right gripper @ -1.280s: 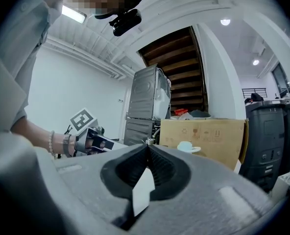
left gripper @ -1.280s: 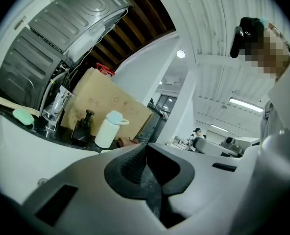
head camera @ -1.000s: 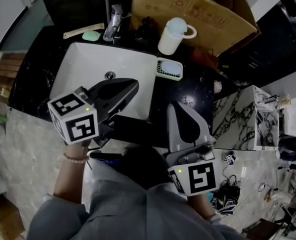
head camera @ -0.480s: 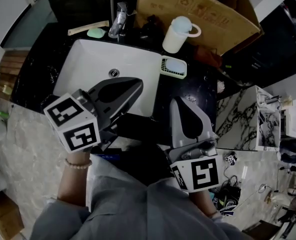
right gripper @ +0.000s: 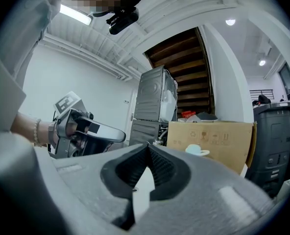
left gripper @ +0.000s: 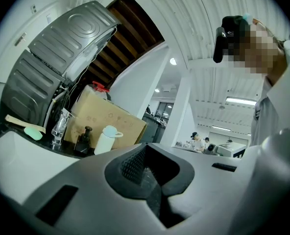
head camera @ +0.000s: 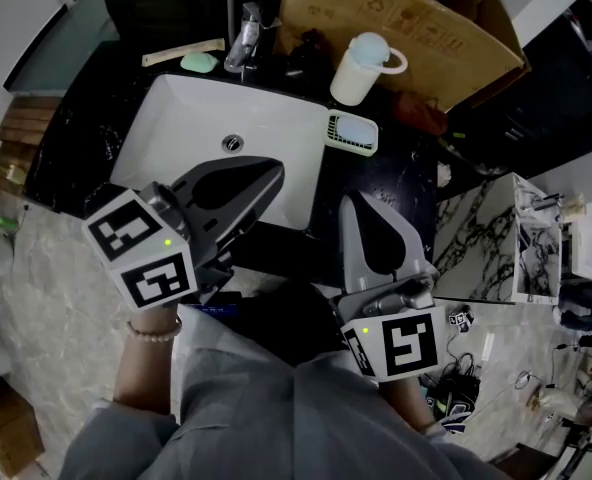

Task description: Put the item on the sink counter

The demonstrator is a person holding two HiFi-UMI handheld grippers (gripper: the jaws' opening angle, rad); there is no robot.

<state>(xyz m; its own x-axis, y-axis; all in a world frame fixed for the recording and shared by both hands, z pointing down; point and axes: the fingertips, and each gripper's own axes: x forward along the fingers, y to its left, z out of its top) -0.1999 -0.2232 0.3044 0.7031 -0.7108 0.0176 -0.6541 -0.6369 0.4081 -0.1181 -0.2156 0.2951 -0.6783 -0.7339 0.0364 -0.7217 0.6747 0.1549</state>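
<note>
My left gripper (head camera: 268, 174) hangs over the front part of the white sink basin (head camera: 166, 133), jaws shut with nothing between them; the left gripper view shows the pads meeting (left gripper: 145, 148). Further right, my right gripper (head camera: 362, 214) is above the black counter (head camera: 401, 183) beside the basin; it is also shut and holds nothing (right gripper: 147, 148). On the counter behind the basin stand a white lidded mug (head camera: 361, 68), a dark bottle (head camera: 301, 53) and a green soap dish (head camera: 352, 133). A green soap bar (head camera: 200, 62) lies left of the faucet (head camera: 246, 30).
A large cardboard box (head camera: 406, 18) leans behind the mug. A grey appliance (left gripper: 52, 58) stands at the back left. A pale wooden stick (head camera: 181, 54) lies by the soap bar. The floor at right holds cables and small gear (head camera: 466, 368). The person's grey sleeves fill the bottom of the head view.
The head view has drifted slightly, so the counter sits a little lower and to the right. Both grippers stay shut and empty, almost where they were.
</note>
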